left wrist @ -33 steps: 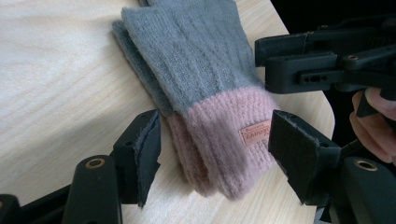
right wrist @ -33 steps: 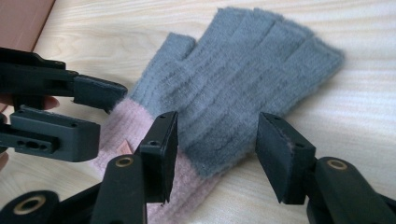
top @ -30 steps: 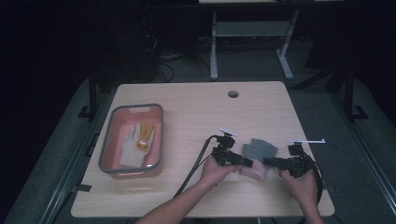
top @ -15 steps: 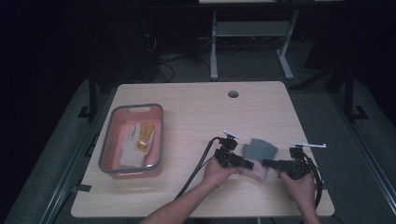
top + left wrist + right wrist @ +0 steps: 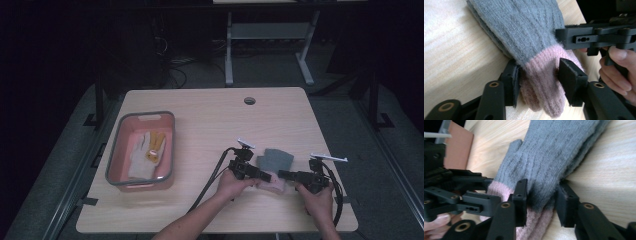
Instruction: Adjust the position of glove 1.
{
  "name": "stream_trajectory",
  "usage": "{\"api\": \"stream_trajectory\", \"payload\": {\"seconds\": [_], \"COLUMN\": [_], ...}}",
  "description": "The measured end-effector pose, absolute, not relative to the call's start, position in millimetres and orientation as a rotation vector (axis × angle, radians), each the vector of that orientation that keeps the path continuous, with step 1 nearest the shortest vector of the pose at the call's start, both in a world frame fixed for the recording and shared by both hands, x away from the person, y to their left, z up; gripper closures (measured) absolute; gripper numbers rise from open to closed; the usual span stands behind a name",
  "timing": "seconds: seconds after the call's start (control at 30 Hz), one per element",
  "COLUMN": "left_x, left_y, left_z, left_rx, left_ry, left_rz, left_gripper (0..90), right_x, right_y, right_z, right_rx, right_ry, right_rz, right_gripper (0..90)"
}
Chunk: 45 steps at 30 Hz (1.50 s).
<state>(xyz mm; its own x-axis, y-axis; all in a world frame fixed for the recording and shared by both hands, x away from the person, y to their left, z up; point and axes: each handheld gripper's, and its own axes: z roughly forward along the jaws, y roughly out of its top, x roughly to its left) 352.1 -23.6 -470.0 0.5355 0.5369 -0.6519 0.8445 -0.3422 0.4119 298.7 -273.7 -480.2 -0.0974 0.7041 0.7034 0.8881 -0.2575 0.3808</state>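
Left gripper (image 5: 537, 82): jaws have just been closing and are pressed on the pink cuff of the glove (image 5: 524, 32), one pad at each side.
Right gripper (image 5: 541, 202): jaws have just been closing; the glove's edge, where grey meets pink, is pinched between the pads.
Glove: grey knit with pink cuff, laid flat on the table (image 5: 210, 120) near its front right, between both grippers.
Bin (image 5: 114, 160): at the table's left, pale gloves held inside.
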Motion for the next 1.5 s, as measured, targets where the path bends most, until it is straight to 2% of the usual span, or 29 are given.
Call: {"api": "stream_trajectory", "payload": {"seconds": [0.13, 0.37, 1.5], "left_x": [351.3, 349.9, 346.6], "left_y": [-23.0, -20.3, 34.7], "left_z": [-471.1, -469.5, -427.4], "left_rx": [1.999, 1.977, 1.946], "left_ry": [1.141, 1.134, 1.089], "left_rz": [-0.541, -0.544, -0.450], "left_gripper": [58.6, 62.3, 63.7], "right_x": [299.4, 299.6, 313.4], "right_y": [-273.0, -268.9, -223.6], "right_z": [-479.8, -473.8, -431.6], "right_rx": [-1.933, -1.913, -1.754], "right_ry": [-1.770, -1.836, -1.955], "right_rz": [-1.296, -1.279, -1.323], "right_gripper": [72.0, 75.5, 76.5]}}
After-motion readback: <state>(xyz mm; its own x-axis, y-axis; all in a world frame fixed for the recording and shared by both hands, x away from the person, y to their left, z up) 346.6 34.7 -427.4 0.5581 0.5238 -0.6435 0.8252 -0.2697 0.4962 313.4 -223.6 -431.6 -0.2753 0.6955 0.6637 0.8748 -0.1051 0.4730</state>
